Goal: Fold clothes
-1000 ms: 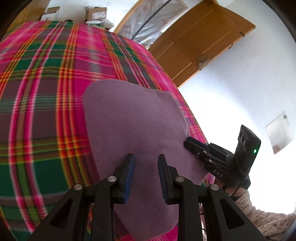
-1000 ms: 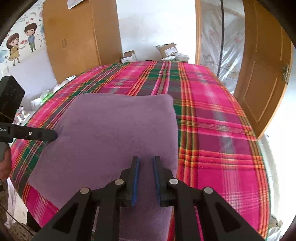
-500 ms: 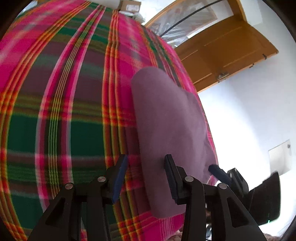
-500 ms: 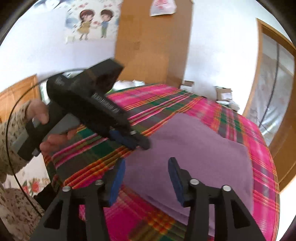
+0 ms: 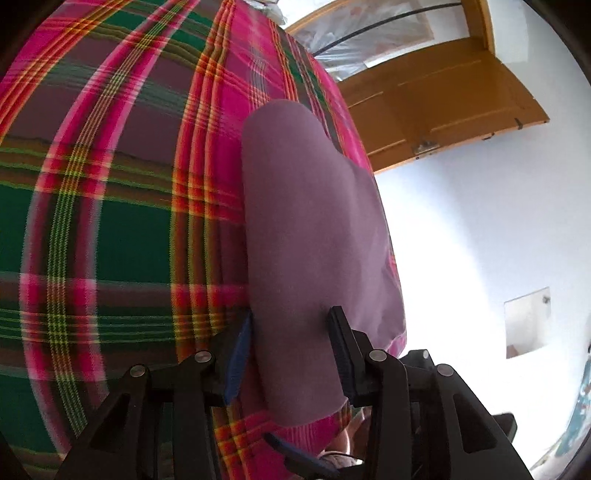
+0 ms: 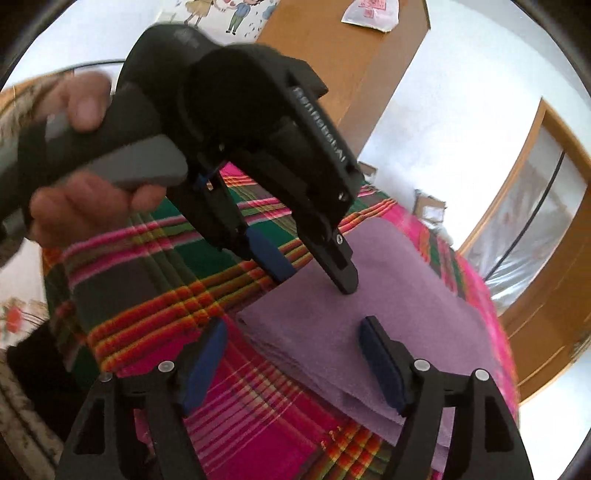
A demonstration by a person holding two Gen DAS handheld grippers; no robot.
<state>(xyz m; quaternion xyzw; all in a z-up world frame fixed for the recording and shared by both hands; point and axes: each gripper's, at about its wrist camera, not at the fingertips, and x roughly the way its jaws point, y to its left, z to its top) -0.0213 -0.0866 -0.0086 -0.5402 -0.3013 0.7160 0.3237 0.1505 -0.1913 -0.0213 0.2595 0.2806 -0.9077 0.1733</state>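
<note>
both fisheye views are lit by bright daylight, the white wall (image 5: 480, 221) is blown out, edges are bent, and the near hand (image 6: 81, 206) is blurred.

Your left gripper (image 6: 312, 275) filled the upper part of the right wrist view, hiding much of the plaid blanket (image 6: 155, 258) and the wardrobe (image 6: 332, 55) behind it. The hand (image 6: 85, 206) holding it was blurred and cut off at the left edge. The wall cartoon (image 6: 229, 11) was cropped at the top. In the left wrist view, your gripper's body hid the near end of the purple folded garment (image 5: 306, 221), and the blanket's stripes were smeared. Whether its fingertips touched the cloth could not be told.
</note>
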